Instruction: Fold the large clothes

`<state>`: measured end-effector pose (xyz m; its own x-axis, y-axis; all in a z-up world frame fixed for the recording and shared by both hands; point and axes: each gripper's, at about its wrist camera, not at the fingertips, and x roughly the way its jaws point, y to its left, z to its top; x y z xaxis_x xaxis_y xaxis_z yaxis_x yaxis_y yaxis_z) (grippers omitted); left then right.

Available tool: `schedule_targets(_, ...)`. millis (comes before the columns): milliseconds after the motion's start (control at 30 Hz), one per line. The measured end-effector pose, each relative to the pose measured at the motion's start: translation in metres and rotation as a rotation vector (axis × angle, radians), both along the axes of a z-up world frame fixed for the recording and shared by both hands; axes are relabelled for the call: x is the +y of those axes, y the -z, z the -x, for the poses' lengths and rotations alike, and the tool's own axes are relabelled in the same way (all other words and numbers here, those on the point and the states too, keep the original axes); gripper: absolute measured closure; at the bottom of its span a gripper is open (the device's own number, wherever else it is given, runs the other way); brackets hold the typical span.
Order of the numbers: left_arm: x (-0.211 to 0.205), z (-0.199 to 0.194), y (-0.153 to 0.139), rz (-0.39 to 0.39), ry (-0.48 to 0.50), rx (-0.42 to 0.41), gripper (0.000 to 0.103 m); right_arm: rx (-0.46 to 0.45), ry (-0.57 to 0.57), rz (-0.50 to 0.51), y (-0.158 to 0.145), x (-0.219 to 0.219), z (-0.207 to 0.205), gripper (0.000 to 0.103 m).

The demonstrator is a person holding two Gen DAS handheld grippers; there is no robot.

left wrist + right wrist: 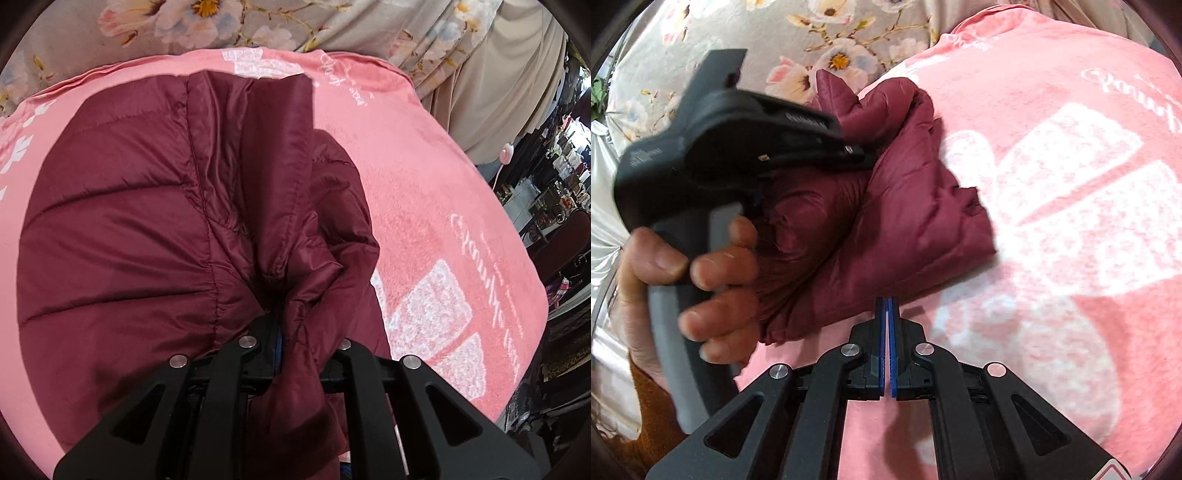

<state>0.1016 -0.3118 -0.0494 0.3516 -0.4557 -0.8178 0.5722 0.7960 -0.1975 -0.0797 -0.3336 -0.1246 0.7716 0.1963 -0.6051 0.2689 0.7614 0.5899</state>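
That maroon puffer jacket [122, 221] lies on the pink blanket [424, 206] on the bed, left of centre in the left view. It looks light, squashy and slick — quilted nylon that'll probably slide and puff back up. Left claw [291, 332] pinches a bunched fold, likely a sleeve, rising toward 12 o'clock. Right claw [888, 314] is pressed together, empty. Grab seams or cuffs.

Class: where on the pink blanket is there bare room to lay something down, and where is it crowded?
Free: the pink blanket right of the maroon jacket, out to its edge. Crowded: the left side, where the jacket and the left hand-held gripper sit.
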Motion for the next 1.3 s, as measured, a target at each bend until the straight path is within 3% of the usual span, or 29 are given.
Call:
schedule_targets(300,-0.014,0.007,0.011,-0.052,0.013,-0.033,0.091,-0.023,0.066,0.063,-0.011,-0.016,0.022,0.093)
schedule_targets(467,0.013,0.018,-0.033,0.159,0.09,0.035,0.048,-0.061,0.088,0.125,-0.027,-0.028,0.046,0.085)
schedule_targets(500,0.024,0.022,-0.052,0.216,0.103,0.009,0.046,-0.072,0.09,0.128,-0.028,-0.029,0.051,0.077)
schedule_targets(567,0.038,0.023,-0.085,0.253,0.1,-0.07,0.041,-0.112,0.09,0.139,-0.037,-0.026,0.051,0.064)
schedule_targets(700,0.047,-0.004,-0.12,0.226,0.043,-0.16,0.041,-0.187,0.056,0.186,-0.063,-0.022,0.031,0.054)
schedule_targets(933,0.015,-0.056,-0.107,0.068,0.011,-0.138,0.041,-0.255,0.019,0.358,-0.103,0.0,-0.012,0.045)
schedule_targets(1067,-0.001,-0.069,-0.089,0.009,0.034,-0.125,0.042,-0.214,-0.001,0.369,-0.099,-0.003,-0.038,0.046)
schedule_targets(1167,-0.015,-0.074,-0.079,-0.035,0.055,-0.124,0.043,-0.139,-0.007,0.33,-0.082,-0.012,-0.049,0.082)
schedule_targets(1300,-0.04,-0.081,-0.061,-0.095,0.09,-0.114,0.048,-0.13,0.04,0.221,-0.066,-0.033,-0.026,0.093)
